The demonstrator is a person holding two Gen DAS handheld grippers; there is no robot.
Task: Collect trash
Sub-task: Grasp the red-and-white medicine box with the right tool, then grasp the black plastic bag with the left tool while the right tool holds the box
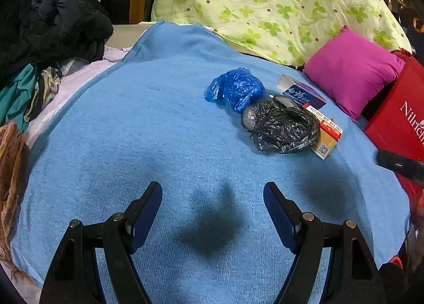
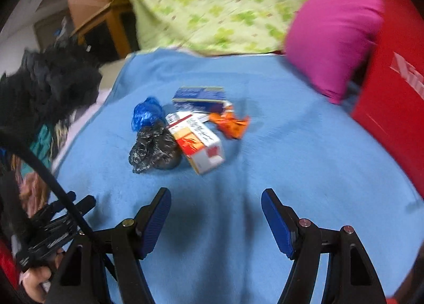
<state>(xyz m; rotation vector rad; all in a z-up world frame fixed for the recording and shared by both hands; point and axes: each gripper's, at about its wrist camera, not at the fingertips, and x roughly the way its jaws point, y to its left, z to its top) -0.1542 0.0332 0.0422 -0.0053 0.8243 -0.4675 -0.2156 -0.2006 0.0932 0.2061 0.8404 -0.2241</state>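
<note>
Item: trash cluster, lying on the blue blanket (image 1: 148, 129) of the bed, well ahead of both grippers and touching neither. We hold the left gripper (image 1: 212, 191) and the right gripper (image 2: 216, 196) with jaws spread wide and nothing between them. From the left jaws the cluster lies ahead and to the right; from the right jaws it lies ahead and slightly left, nearly on the centre line, so we judge the right hand the better placed. Contents: a blue bag (image 2: 145, 113), crumpled, at the far left; a black bag (image 2: 153, 150), crumpled and glossy, just beside it and nearest the right jaws; a white carton (image 2: 197, 142) with red and orange print, touching the black bag, its long axis running from far-left to near-right; a blue carton (image 2: 198, 97) behind, long axis across the view; an orange wrapper (image 2: 230, 122), crinkled, at the right of the heap. In the left view the wrapper is hidden and the black bag covers part of the white carton. The bags look soft and light; the cartons look like thin card, apt to crush. A pink pillow (image 1: 352, 71) and a red box (image 1: 397, 124) stand near on the right.
</note>
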